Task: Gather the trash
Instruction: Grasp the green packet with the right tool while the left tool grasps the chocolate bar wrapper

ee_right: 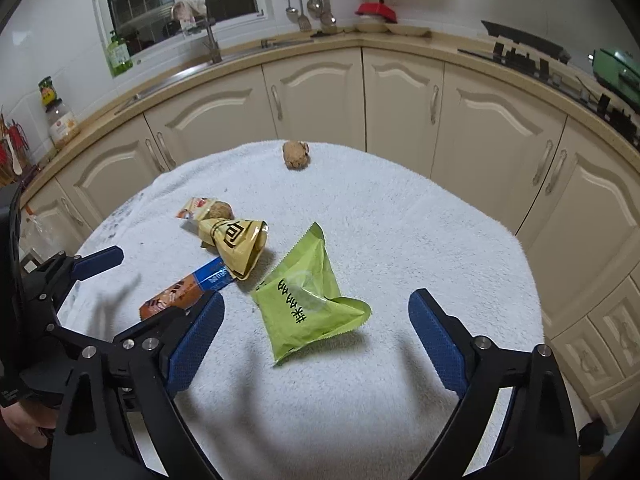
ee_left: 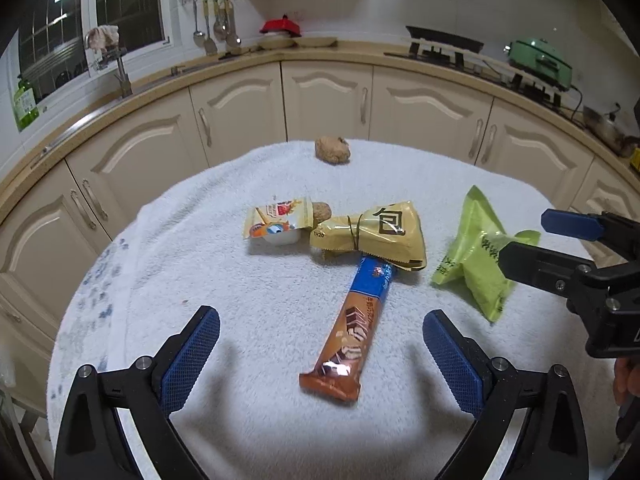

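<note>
Two hand-held grippers hover over a round worktop [ee_left: 248, 420] covered by a white towel, and each has its blue-padded fingers spread wide apart with nothing between them. Seen from the left wrist, the left hand-held gripper [ee_left: 320, 360] frames the near end of a brown-and-blue snack bar wrapper [ee_left: 352, 332], which lies flat and runs toward 1 o'clock. Its far end is tucked under a yellow wrapper [ee_left: 376, 232] tied with a dark band. At 9 o'clock from the yellow wrapper, touching it, sits a small white cup with a peeled foil lid [ee_left: 278, 220], and a brown lump [ee_left: 322, 210] rests between them. A second brown lump [ee_left: 332, 150] lies well apart at 12 o'clock, near the worktop's far edge. From the right wrist, the right hand-held gripper [ee_right: 316, 336] straddles a crumpled green packet [ee_right: 308, 296], which lies on the towel just beside the yellow wrapper, at its 4 o'clock.
</note>
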A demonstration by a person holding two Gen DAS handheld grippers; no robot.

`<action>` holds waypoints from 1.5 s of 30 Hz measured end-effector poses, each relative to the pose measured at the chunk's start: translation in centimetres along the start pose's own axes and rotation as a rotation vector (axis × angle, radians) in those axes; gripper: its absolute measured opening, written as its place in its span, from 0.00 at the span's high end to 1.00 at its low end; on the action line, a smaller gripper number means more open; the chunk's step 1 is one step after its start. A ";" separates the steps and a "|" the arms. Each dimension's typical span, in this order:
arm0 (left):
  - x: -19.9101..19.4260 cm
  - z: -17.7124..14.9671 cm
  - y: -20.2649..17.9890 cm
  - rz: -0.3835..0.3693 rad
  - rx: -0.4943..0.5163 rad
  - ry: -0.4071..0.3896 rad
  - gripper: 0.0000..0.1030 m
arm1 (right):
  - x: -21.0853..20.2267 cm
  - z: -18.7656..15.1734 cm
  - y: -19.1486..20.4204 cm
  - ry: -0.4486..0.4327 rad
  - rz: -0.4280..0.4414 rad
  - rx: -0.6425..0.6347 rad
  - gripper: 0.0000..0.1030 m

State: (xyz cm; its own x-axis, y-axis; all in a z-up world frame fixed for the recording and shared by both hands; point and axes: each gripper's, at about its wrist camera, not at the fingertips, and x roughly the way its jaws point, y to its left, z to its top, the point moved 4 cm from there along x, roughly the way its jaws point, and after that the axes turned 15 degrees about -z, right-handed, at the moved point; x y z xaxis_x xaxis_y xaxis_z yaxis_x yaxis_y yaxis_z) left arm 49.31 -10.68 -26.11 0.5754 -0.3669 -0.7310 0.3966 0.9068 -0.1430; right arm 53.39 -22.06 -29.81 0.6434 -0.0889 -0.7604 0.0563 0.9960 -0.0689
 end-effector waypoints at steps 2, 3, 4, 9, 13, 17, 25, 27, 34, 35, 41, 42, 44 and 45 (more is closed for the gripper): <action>1.6 1.0 0.6 -0.002 -0.002 0.025 0.13 | 0.8 -0.1 0.0 0.019 -0.006 -0.007 0.19; 2.3 1.2 0.7 -0.006 -0.002 0.037 0.14 | 1.1 -0.1 0.0 0.025 -0.003 -0.006 0.22; 3.2 1.6 0.9 -0.016 -0.004 0.054 0.20 | 1.6 -0.2 0.0 0.035 0.003 -0.004 0.26; 5.5 3.4 1.2 -0.056 0.014 0.079 0.36 | 3.4 -0.5 1.0 0.072 0.064 -0.029 0.48; 6.3 4.1 1.1 -0.107 0.028 0.072 0.79 | 3.7 -0.7 2.0 0.056 0.107 -0.041 0.74; 6.9 4.3 1.2 -0.125 0.031 0.073 0.86 | 3.0 -1.1 1.8 0.038 0.119 -0.026 0.77; 4.8 2.1 0.6 -0.183 -0.005 0.056 0.86 | 0.0 -2.9 -0.6 0.013 0.118 0.036 0.77; 3.5 1.0 -0.1 -0.190 -0.017 0.037 0.86 | -0.9 -3.7 -1.1 0.007 0.119 0.044 0.77; 0.6 -1.6 -2.4 -0.200 -0.036 -0.034 0.86 | -4.2 -6.6 -2.2 -0.020 0.125 0.074 0.77; -0.1 -1.9 -2.9 -0.193 -0.030 -0.053 0.86 | -4.7 -6.9 -2.4 -0.028 0.123 0.078 0.77; -3.6 -3.4 -6.0 -0.187 0.001 -0.149 0.86 | -8.3 -8.0 -3.3 -0.084 0.104 0.088 0.77; -4.0 -3.6 -6.4 -0.187 0.002 -0.159 0.86 | -8.8 -8.1 -3.5 -0.093 0.102 0.090 0.77; -4.8 -4.0 -7.2 -0.196 -0.001 -0.177 0.86 | -10.0 -8.3 -3.8 -0.114 0.100 0.094 0.77; -5.2 -4.2 -7.5 -0.199 0.003 -0.183 0.86 | -10.5 -8.3 -4.1 -0.124 0.098 0.095 0.77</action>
State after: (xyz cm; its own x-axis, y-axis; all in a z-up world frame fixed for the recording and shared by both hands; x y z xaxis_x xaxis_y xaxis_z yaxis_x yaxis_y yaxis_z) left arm 40.35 -14.75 -24.05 0.6059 -0.5692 -0.5557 0.5167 0.8128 -0.2692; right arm 40.05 -25.17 -26.90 0.7380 0.0040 -0.6748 0.0563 0.9961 0.0675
